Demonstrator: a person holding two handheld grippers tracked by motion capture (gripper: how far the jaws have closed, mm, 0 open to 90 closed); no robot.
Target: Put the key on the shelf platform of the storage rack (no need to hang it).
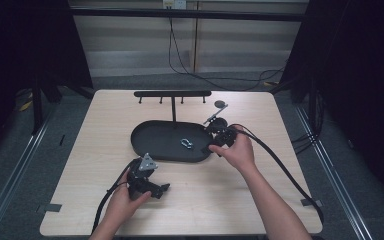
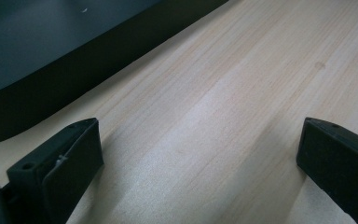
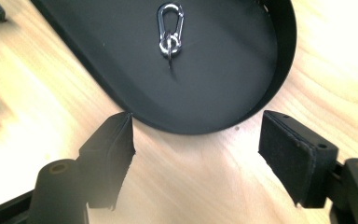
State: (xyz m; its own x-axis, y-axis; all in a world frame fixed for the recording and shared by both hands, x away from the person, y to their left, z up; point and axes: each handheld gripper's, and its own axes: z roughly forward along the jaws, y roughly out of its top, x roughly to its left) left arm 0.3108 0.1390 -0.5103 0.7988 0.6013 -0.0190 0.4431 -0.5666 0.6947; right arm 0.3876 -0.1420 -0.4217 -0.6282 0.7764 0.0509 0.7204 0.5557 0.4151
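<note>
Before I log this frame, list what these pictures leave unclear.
- Carabiner: the small part on its ring is too small to identify, right gripper view.
- Rack: its hooks are too small to count, high view.
- Tray: cut off by the frame edge, left gripper view.

Silver carabiner [image 3: 169, 29] with small ring, lying flat inside black oval tray [image 3: 214, 93]

No readable text, labels, brands or numbers on any surface.
</note>
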